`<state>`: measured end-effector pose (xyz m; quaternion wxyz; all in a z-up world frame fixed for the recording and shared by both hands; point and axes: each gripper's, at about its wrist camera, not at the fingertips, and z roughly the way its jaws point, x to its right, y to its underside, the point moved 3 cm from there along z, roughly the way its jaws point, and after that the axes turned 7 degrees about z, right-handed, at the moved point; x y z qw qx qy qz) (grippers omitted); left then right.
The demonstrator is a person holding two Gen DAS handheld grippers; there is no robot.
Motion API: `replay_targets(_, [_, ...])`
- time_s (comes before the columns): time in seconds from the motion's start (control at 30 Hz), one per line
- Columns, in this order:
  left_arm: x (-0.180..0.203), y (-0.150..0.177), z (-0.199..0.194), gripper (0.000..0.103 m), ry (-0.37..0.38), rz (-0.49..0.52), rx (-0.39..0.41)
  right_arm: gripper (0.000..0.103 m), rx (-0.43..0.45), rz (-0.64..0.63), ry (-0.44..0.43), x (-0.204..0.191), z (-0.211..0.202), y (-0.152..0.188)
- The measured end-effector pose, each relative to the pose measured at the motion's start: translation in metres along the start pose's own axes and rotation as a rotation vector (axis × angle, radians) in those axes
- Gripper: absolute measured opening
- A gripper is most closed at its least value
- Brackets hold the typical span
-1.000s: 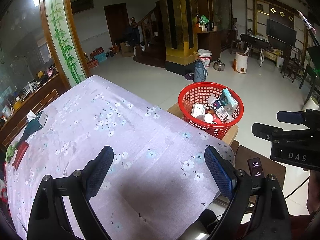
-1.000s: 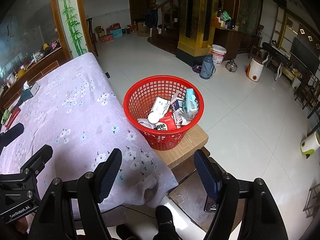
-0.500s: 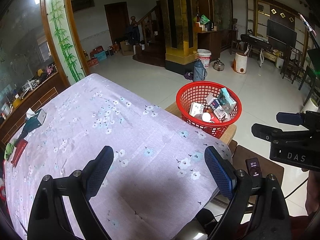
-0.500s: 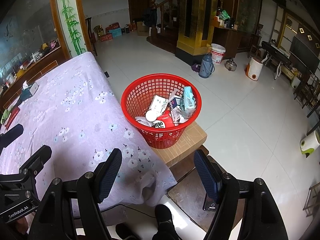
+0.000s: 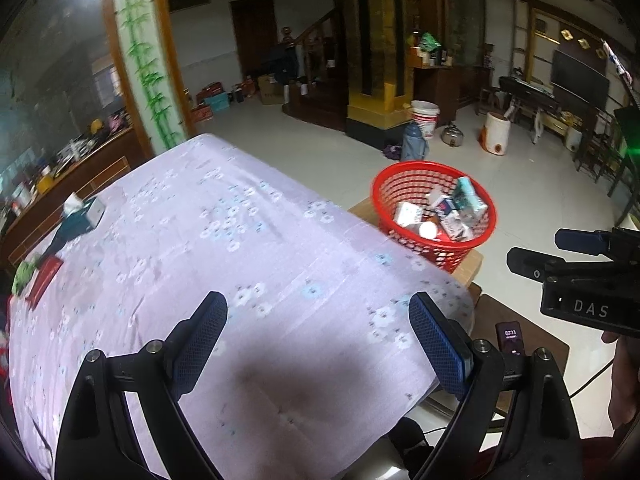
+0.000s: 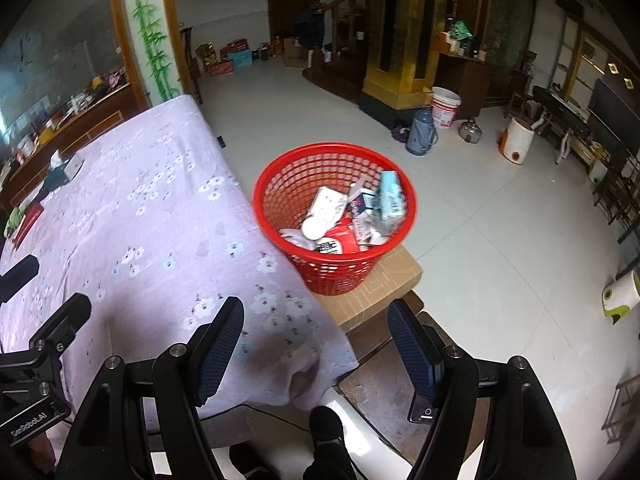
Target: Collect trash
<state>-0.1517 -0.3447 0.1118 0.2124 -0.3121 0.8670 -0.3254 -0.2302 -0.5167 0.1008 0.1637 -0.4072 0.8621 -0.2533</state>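
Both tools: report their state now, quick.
Left tool: open, holding nothing, above the purple tablecloth.
Right tool: open, holding nothing, near the red basket.

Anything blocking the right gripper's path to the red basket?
Nothing visible. The right gripper is open and empty above the corner of the lilac floral tablecloth; the red plastic mesh basket sits ahead on a cardboard box, already holding cartons, with only open air between.
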Motion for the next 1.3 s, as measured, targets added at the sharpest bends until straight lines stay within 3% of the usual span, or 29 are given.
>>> replay_targets(0.3, [-0.083, 0.058, -0.019, 0.091, -0.149, -0.241, -0.072, 0.078, -0.078, -0.188, -0.095, -0.084, 0.029, 0.011])
replay_targets(0.47, [-0.146, 0.115, -0.042, 0.091, -0.285, -0.395, -0.142, 0.078, -0.118, -0.345, -0.19, -0.162, 0.044, 0.033])
replay_targets(0.67, [-0.212, 0.185, -0.055, 0.091, -0.411, -0.523, -0.235, 0.078, -0.191, -0.433, -0.291, -0.244, 0.069, 0.061])
replay_targets(0.77, [-0.24, 0.21, -0.041, 0.091, -0.383, -0.572, -0.273, 0.078, -0.193, -0.439, -0.303, -0.277, 0.085, 0.068])
replay_targets(0.83, [-0.257, 0.225, -0.028, 0.091, -0.324, -0.622, -0.287, 0.078, -0.204, -0.426, -0.294, -0.291, 0.097, 0.07])
replay_targets(0.97, [-0.281, 0.244, -0.011, 0.091, -0.285, -0.699, -0.278, 0.078, -0.187, -0.399, -0.266, -0.312, 0.118, 0.072])
replay_targets(1.17, [-0.302, 0.25, 0.006, 0.091, -0.27, -0.701, -0.263, 0.084, -0.138, -0.366, -0.236, -0.324, 0.132, 0.063])
replay_targets(1.3, [-0.309, 0.243, 0.019, 0.091, -0.281, -0.635, -0.276, 0.096, -0.113, -0.348, -0.215, -0.334, 0.141, 0.057])
